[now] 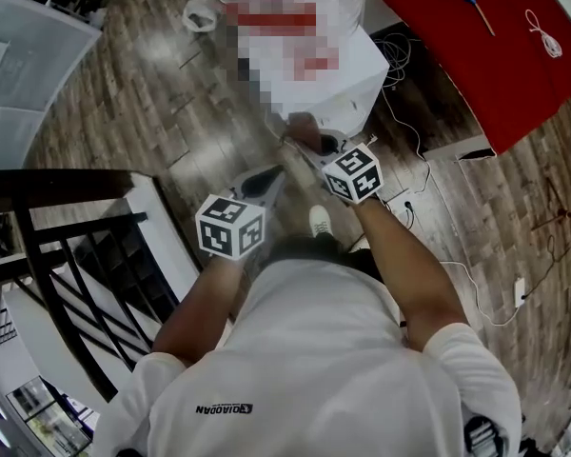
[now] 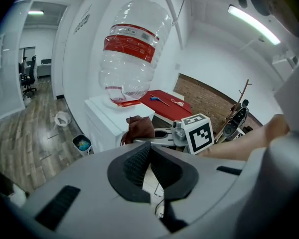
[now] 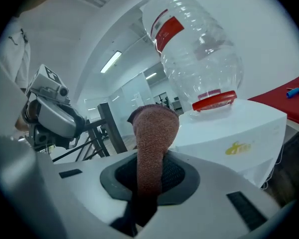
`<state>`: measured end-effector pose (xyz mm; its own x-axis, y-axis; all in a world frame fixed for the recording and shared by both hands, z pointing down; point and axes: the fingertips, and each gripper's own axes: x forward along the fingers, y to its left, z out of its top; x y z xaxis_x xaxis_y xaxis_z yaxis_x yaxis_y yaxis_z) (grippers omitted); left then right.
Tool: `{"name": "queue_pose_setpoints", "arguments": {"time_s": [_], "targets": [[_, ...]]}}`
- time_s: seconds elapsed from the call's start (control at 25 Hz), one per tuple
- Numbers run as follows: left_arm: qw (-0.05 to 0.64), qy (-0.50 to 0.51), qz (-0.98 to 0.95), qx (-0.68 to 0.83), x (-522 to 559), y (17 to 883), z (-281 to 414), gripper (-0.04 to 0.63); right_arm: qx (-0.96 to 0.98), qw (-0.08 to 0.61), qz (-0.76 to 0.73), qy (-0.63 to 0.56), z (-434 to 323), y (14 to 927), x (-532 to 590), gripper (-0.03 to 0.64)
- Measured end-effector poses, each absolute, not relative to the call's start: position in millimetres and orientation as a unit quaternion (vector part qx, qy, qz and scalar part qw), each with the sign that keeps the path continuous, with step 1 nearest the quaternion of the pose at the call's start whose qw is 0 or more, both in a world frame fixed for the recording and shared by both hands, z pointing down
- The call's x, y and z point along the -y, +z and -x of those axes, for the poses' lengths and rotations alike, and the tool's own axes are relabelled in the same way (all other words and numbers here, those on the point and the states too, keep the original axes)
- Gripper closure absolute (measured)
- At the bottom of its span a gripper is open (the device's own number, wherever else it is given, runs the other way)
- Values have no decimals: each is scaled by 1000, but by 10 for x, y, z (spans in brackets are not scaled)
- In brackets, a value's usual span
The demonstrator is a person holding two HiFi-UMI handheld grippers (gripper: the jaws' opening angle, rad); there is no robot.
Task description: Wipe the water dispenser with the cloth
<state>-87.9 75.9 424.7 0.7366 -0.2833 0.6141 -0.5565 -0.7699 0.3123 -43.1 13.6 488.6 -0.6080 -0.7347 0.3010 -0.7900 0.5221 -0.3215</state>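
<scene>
The right gripper (image 3: 149, 169) is clamped on a reddish-brown cloth (image 3: 152, 131), which stands up out of its jaws in a folded hump. The cloth is at the near top corner of the white dispenser (image 1: 354, 89); whether it touches cannot be told. A clear bottle (image 2: 129, 54) with a red band sits upside down on the dispenser's top. The left gripper (image 2: 149, 166) hangs back from the dispenser, its jaws a narrow gap apart with nothing between them. The floor (image 1: 143, 103) is grey-brown wood plank, with white cables (image 1: 476, 284) trailing across it. A red table (image 1: 476, 55) stands just beside the dispenser, a small bin (image 2: 82, 143) at its foot and a black railing (image 1: 67, 246) behind the left gripper. The walls are white, with one brick stretch (image 2: 209, 101).
</scene>
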Motion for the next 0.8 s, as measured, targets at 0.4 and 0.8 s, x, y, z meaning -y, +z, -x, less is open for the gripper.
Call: {"name": "queue_pose_setpoints", "arguments": {"time_s": [0.4, 0.8], "targets": [[242, 284, -902, 216, -499, 4398, 1190, 606, 862, 121, -445, 209, 605, 5269, 15, 558], [203, 299, -914, 184, -433, 4317, 1019, 606, 840, 131, -485, 205, 191, 5253, -19, 558]]}}
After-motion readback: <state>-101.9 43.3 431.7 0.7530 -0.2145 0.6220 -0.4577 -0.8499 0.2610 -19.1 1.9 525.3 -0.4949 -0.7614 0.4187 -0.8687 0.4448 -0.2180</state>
